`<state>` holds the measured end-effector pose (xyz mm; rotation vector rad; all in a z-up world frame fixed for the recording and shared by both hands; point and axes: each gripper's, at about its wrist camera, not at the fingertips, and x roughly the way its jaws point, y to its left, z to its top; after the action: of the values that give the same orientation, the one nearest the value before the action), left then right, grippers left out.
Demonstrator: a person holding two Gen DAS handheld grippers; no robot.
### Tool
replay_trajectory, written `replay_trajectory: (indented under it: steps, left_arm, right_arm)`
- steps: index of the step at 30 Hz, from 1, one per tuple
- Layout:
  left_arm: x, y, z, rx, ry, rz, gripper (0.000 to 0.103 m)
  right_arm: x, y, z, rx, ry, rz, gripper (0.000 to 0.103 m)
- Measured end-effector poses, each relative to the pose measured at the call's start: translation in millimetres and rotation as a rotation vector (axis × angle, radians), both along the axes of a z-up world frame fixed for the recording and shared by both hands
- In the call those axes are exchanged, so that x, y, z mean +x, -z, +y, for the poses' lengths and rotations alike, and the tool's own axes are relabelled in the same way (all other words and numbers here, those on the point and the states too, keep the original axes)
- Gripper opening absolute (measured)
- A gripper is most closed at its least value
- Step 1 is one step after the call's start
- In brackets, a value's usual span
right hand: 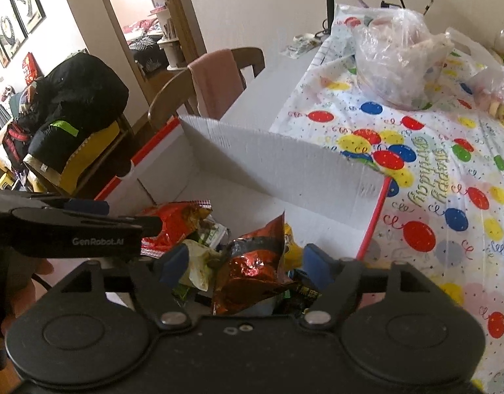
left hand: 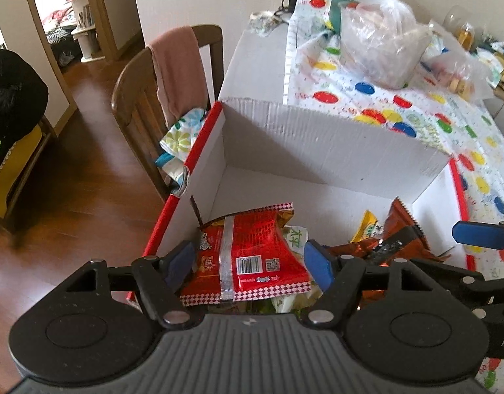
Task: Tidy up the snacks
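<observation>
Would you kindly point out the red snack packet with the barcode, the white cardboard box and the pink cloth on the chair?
red snack packet (left hand: 252,249), left wrist view, on its red back panel above the barcode.
white cardboard box (left hand: 334,144), left wrist view, on its far inner wall.
pink cloth (left hand: 178,72), left wrist view, on the middle of the hanging fabric.

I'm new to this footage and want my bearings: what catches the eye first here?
A white cardboard box with red edges sits at the table's end, with snack packets heaped in its near corner. A red packet lies between the open left gripper; a coppery foil packet lies between the open right gripper. Behind spreads a balloon-print tablecloth.
</observation>
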<state>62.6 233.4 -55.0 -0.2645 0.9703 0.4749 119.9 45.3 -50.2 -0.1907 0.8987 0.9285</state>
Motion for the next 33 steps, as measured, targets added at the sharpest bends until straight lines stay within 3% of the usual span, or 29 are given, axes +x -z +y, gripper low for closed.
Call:
replay_trajectory:
  steps: [6, 9, 17, 30, 33]
  left_arm:
    - [-13, -17, -6, 0.019, 0.006, -0.053, 0.075]
    - [-20, -26, -10, 0.028, 0.010, -0.087, 0.075]
    - [-39, -50, -27, 0.054, 0.049, -0.172, 0.078]
    - [-55, -64, -49, 0.032, 0.090, -0.246, 0.089]
    - [-60, -63, -54, 0.020, 0.095, -0.255, 0.097]
  right_arm:
    - [-8, -19, -10, 0.030, -0.014, -0.040, 0.087]
    - [-12, -28, -15, 0.050, -0.008, -0.056, 0.095]
    - [-24, -46, -31, 0.080, -0.012, -0.116, 0.102]
    - [-31, -56, -61, 0.111, 0.038, -0.141, 0.103]
    - [-32, -54, -73, 0.126, 0.053, -0.129, 0.103]
